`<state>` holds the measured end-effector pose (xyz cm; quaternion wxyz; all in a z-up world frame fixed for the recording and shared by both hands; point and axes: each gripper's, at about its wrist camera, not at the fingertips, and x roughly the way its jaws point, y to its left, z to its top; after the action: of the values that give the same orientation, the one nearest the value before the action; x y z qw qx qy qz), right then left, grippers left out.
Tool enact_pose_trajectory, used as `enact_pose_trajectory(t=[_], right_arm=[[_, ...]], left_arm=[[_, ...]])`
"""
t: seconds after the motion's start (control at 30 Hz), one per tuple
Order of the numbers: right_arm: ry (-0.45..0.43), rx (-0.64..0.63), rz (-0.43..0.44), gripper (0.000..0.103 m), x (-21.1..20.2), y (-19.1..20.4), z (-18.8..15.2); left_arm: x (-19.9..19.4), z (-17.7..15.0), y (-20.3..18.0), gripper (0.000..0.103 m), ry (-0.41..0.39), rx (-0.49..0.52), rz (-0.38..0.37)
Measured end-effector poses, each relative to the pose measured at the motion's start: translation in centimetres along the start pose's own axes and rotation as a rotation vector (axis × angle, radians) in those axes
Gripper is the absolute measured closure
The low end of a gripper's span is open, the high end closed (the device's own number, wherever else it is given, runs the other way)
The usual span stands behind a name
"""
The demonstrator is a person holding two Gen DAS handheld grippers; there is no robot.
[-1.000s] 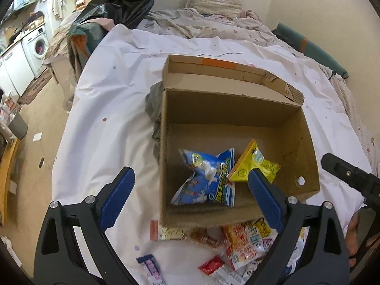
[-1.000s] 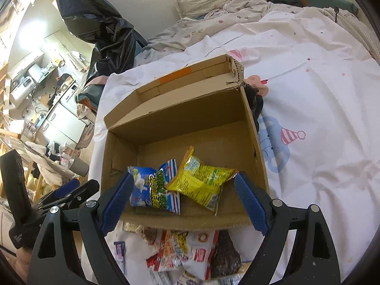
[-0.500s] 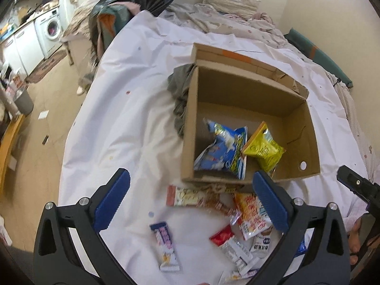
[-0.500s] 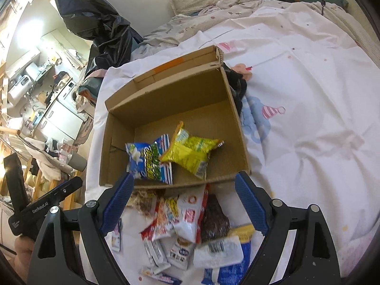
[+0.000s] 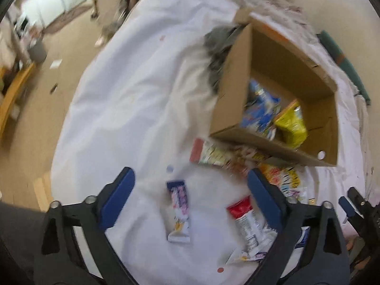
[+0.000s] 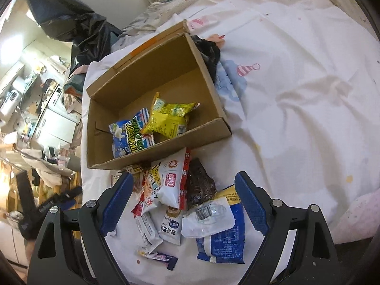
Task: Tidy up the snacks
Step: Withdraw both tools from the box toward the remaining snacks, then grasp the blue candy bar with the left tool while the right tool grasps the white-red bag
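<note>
Hanging over the bed (image 6: 296,76), the left gripper (image 5: 190,204) and right gripper (image 6: 184,201) are holding nothing, fingers wide apart. A snack pile (image 6: 180,201) is lying near them, just in front of the cardboard box (image 6: 163,150), where a blue bag (image 6: 129,137) and yellow bag (image 6: 167,120) are sitting.

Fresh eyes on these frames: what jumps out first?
The open cardboard box on the white bedsheet, holding a yellow snack bag that overlaps a blue one. Next, the heap of loose snack packets in front of the box, between the right claw's open fingers. The left claw is open too, over a purple bar.
</note>
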<state>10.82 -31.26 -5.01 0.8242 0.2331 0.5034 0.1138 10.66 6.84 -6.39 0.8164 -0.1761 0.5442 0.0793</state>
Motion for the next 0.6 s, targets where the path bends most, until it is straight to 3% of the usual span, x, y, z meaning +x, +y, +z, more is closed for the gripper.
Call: enact_pose_trajectory(t=[0.2,0.3,0.33,0.43,0.53,0.6], right_arm=[[0.011,0.034,-0.002,0.014,0.4,-0.5,0.2],[0.01,0.037,-0.003,0.014,0.4,-0.6,0.3],[0.01,0.04,-0.004,0.014,0.4,-0.7,0.3],[0.016,0.052,-0.006,0.014,0.5,-1.0,0.3],[0.024,0.074,0.002,0.014,0.5,-1.4,0.3],[0.042,0.082,0.011,0.014,0.9,-1.6,0.3]], left_arm=[[4.3,-2.0,-0.8,0.035,0.154,0.05,0.062],[6.8,-3.3,-1.6,0.069,0.257,0.115,0.085],[7.8,-4.0,-1.6,0.089,0.314,0.141,0.096],[7.4,-3.9,-1.6,0.09,0.306,0.137,0.109],[5.6,-3.6,-2.3,0.09,0.249,0.157,0.091],[4.0,-3.5,-2.8,0.09,0.216,0.15,0.044]])
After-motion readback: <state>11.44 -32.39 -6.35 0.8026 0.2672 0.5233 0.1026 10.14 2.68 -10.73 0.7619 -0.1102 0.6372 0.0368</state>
